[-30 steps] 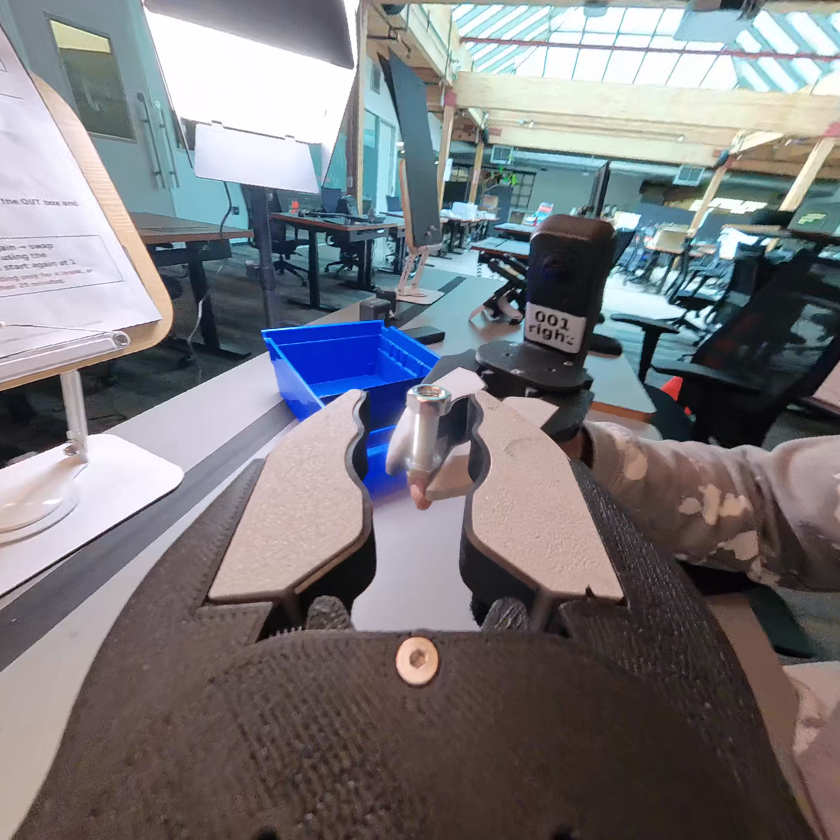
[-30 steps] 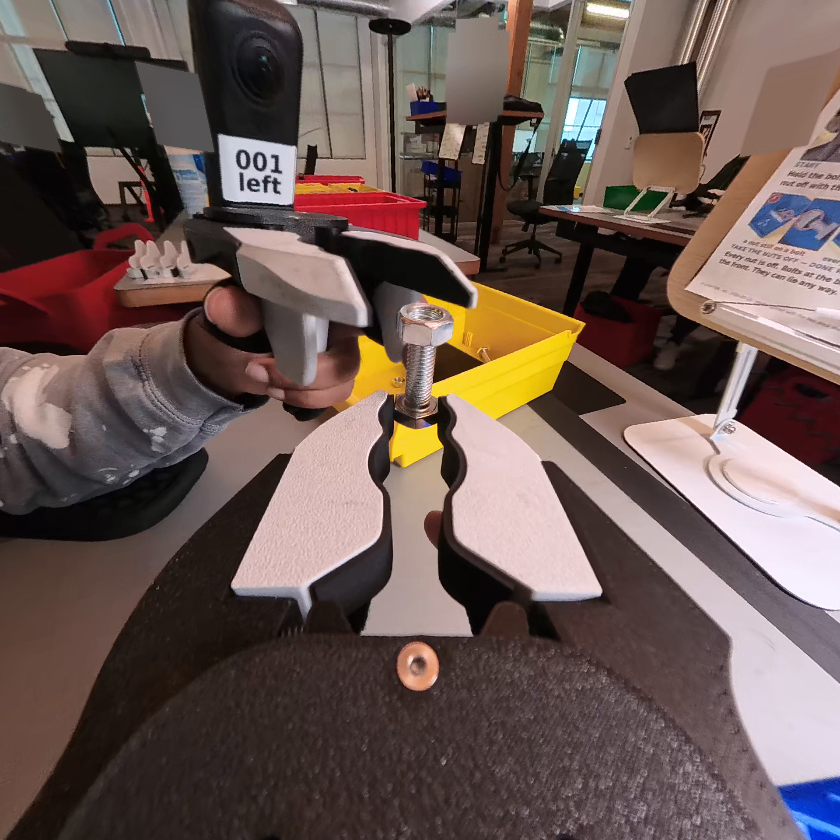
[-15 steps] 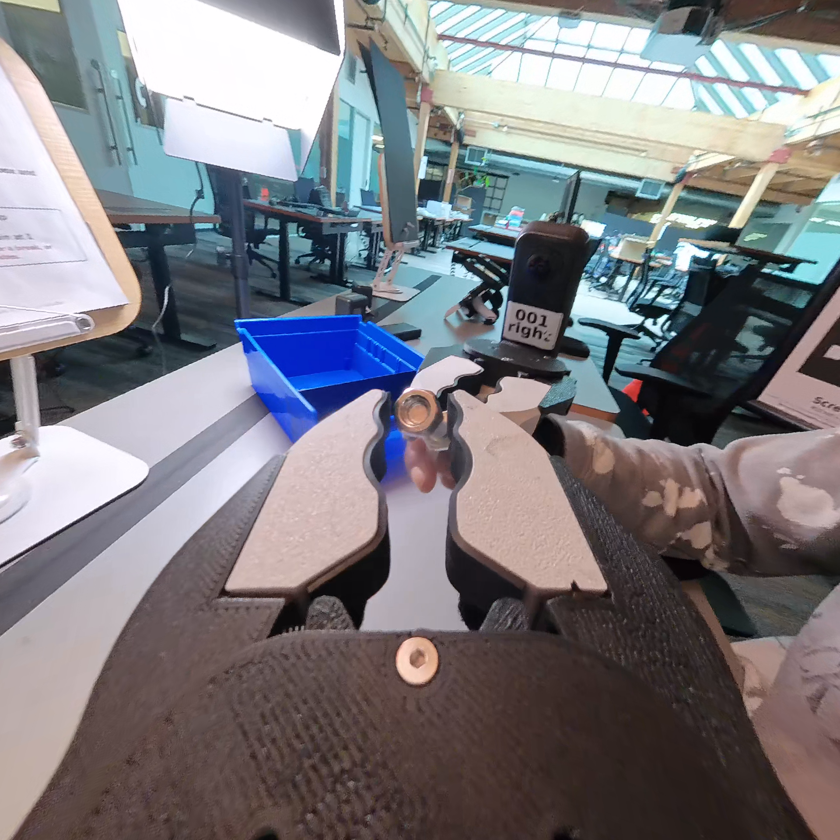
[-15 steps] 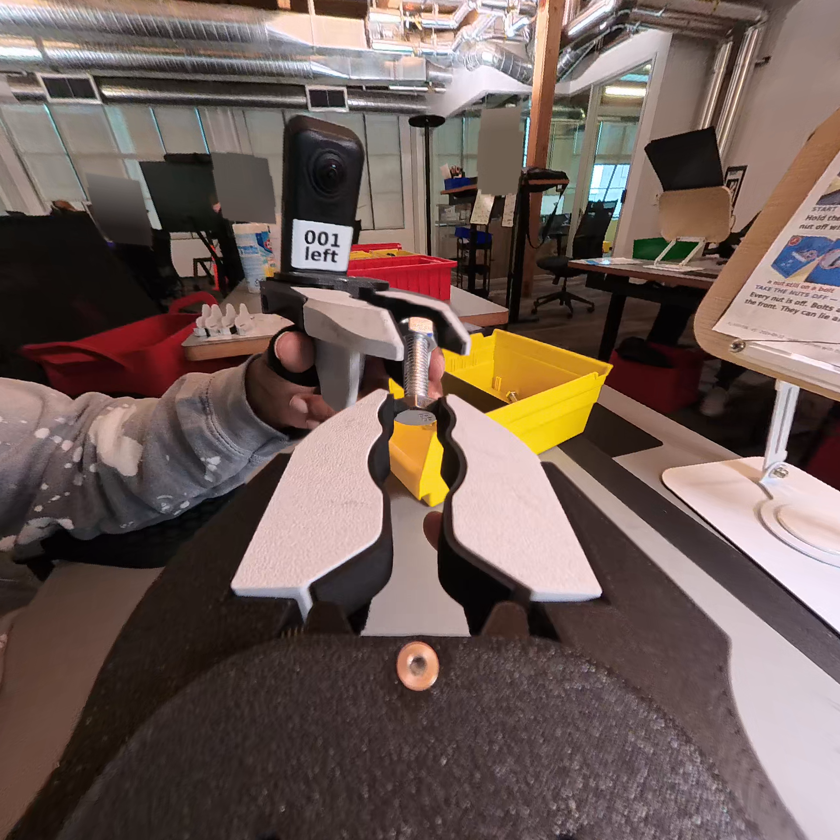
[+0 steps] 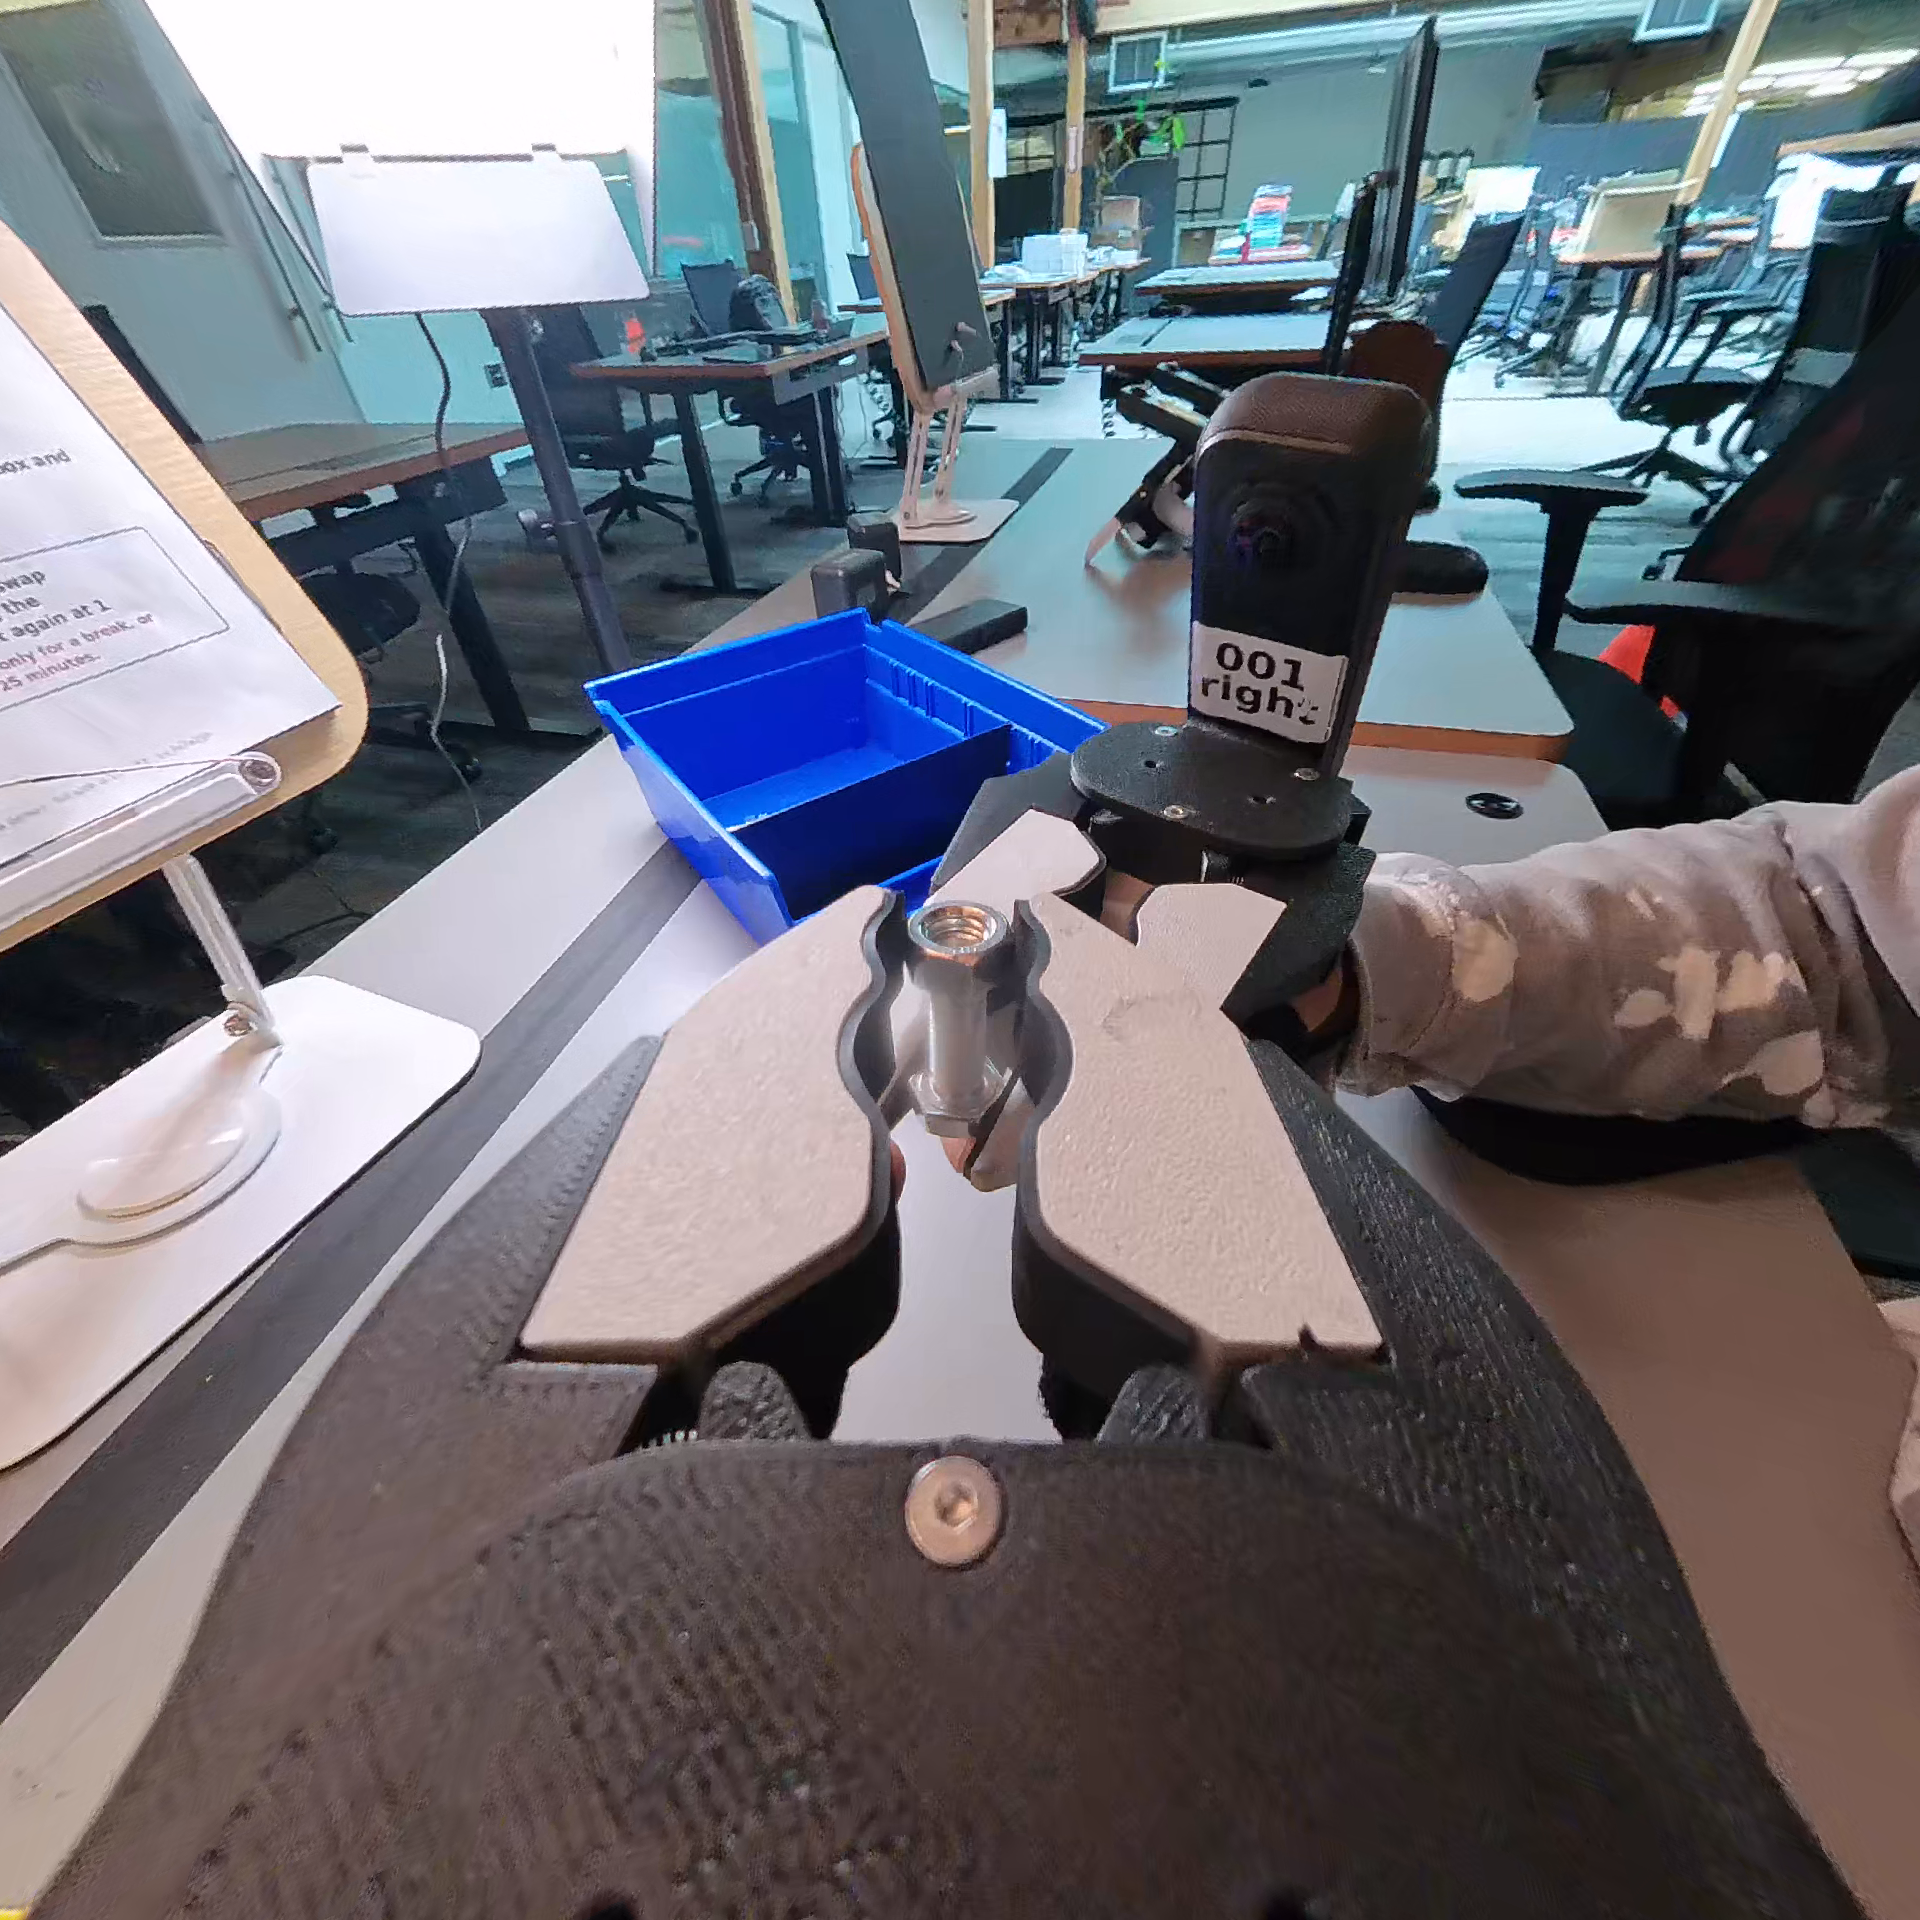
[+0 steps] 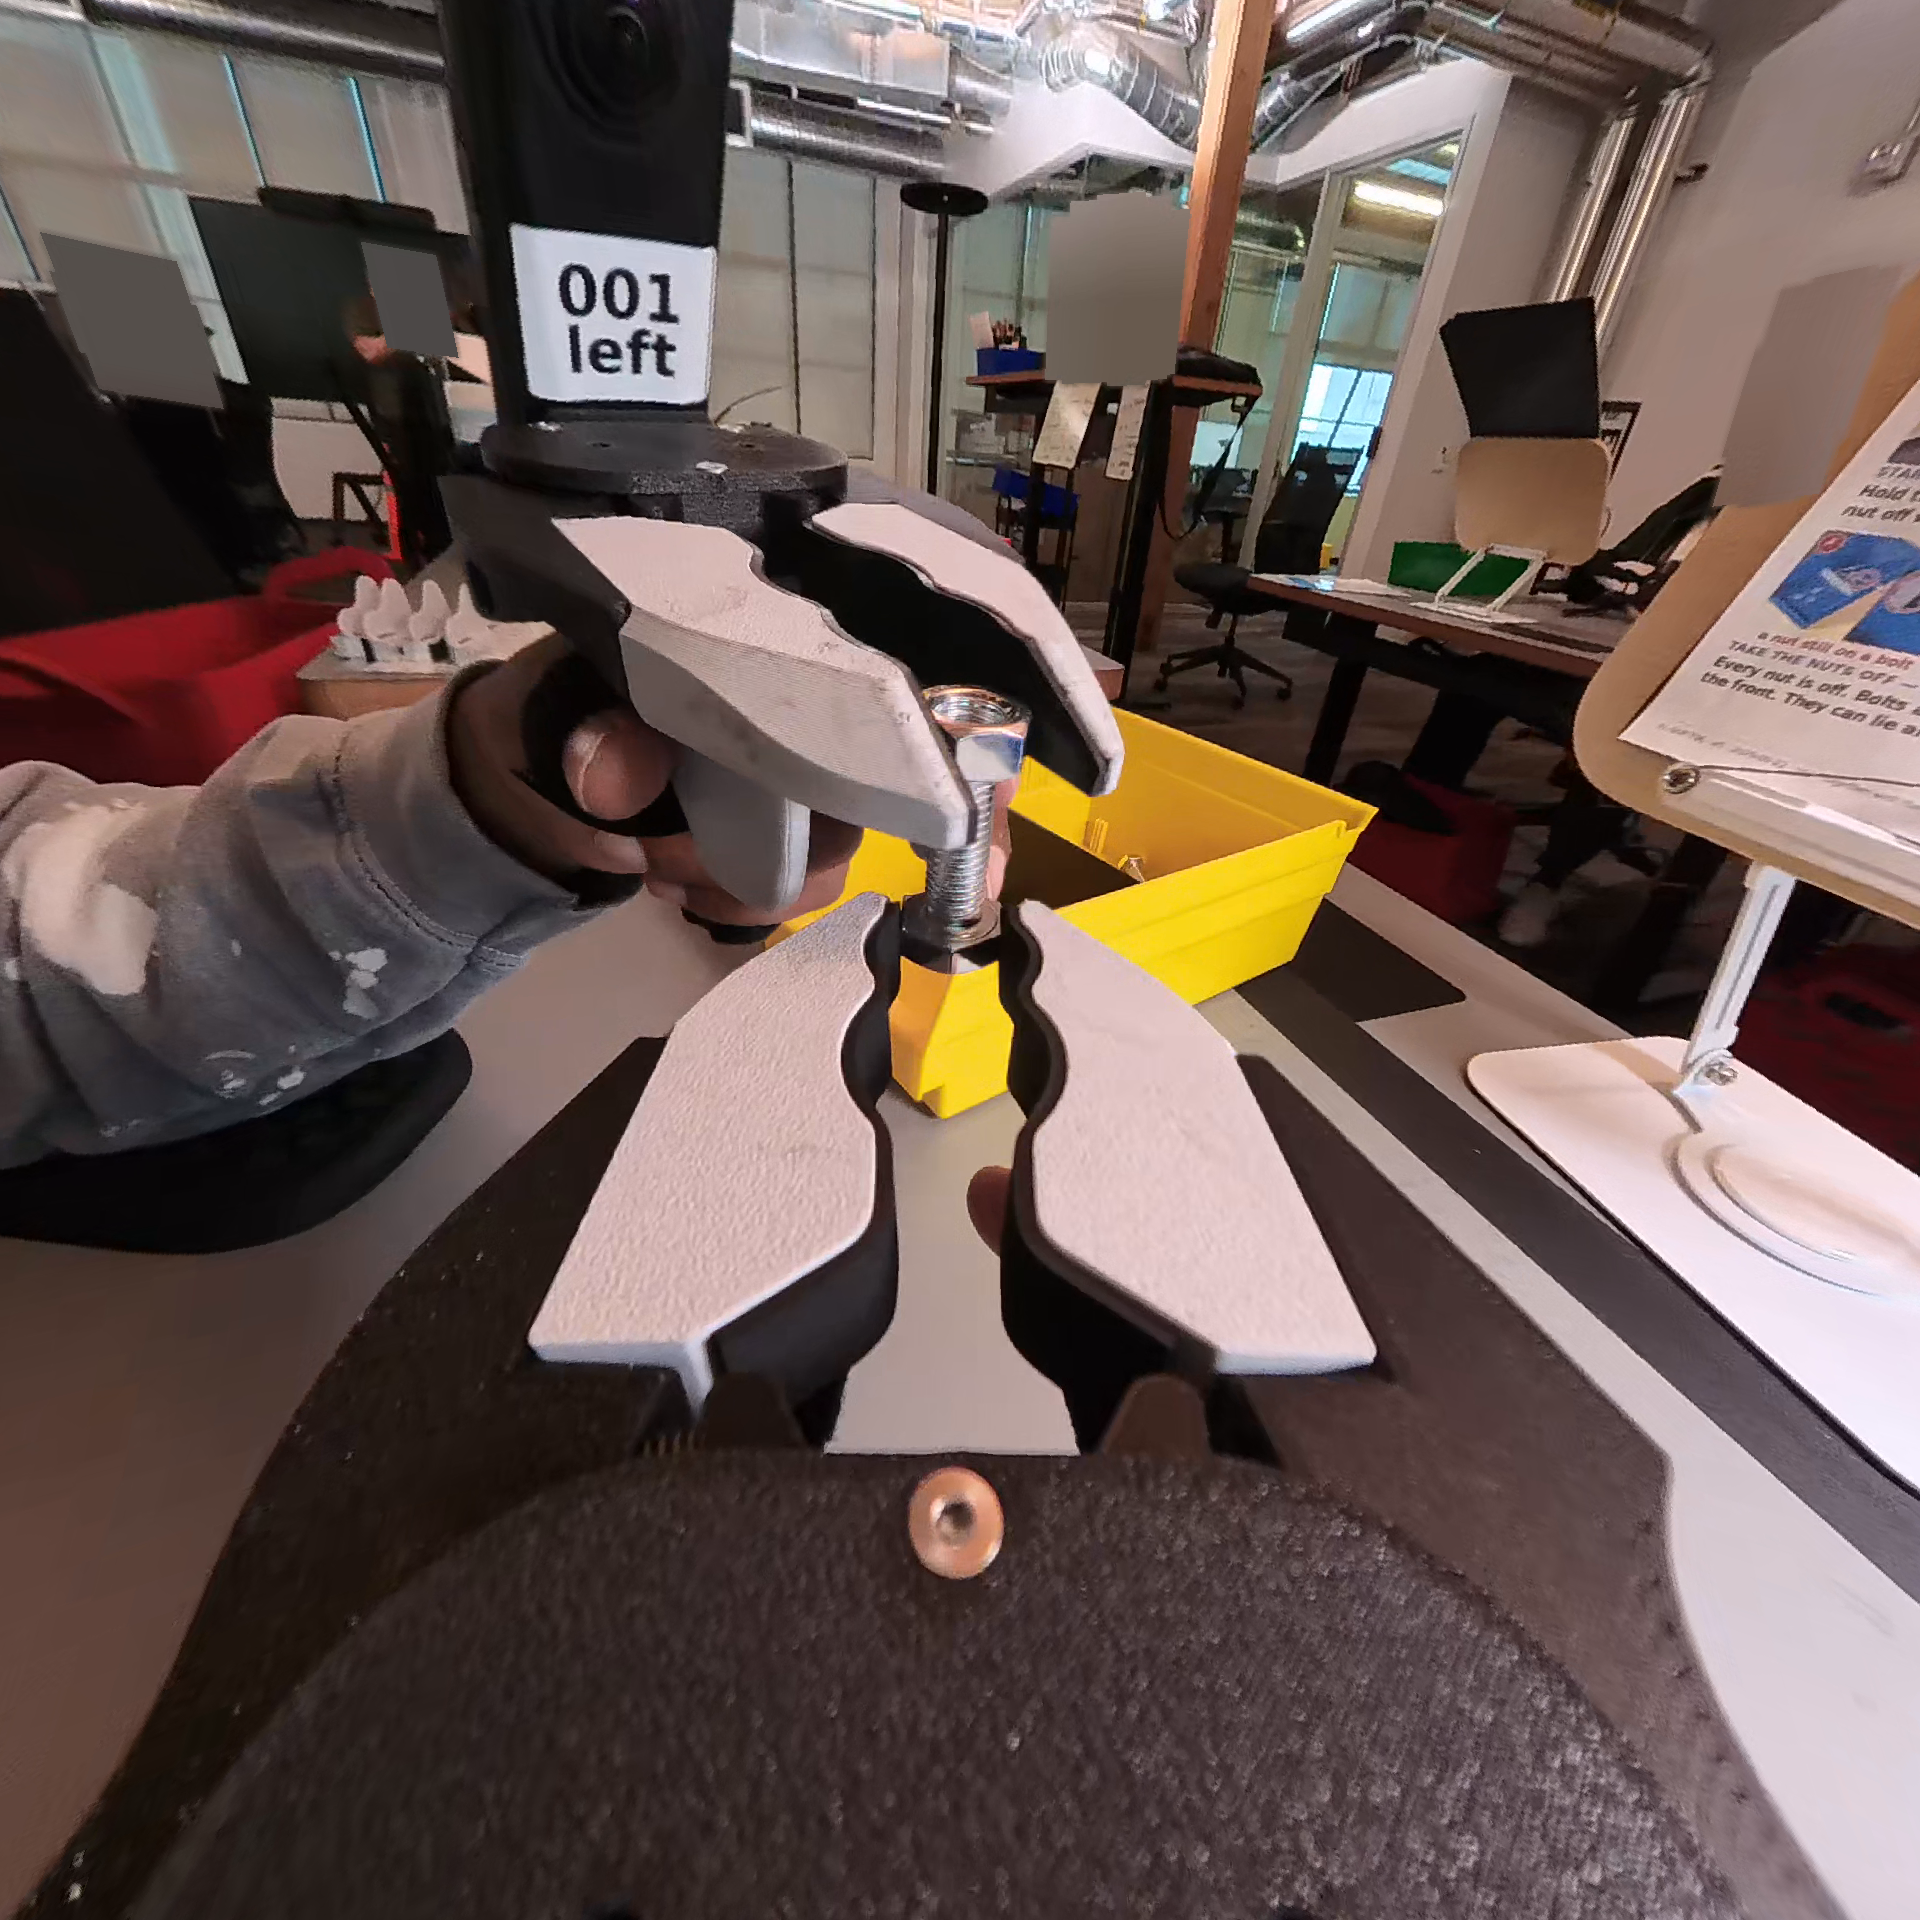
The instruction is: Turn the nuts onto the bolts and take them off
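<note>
While jaws hide it, bolt (image 6: pixel 961 862) stands.

A blue bin (image 5: pixel 831 769) with an inner divider sits on the grey table (image 5: pixel 582 935), just right of a dark strip (image 5: pixel 447 1122) running along the tabletop. At near left a white stand (image 5: pixel 208 1122) props a wooden clipboard (image 5: pixel 156 644) with a printed sheet. In the right wrist view a yellow bin (image 6: pixel 1195 862) rests on the same table, with red bins (image 6: pixel 135 686) far left and office chairs (image 6: pixel 1236 592) and desks (image 6: pixel 1455 623) beyond.
</note>
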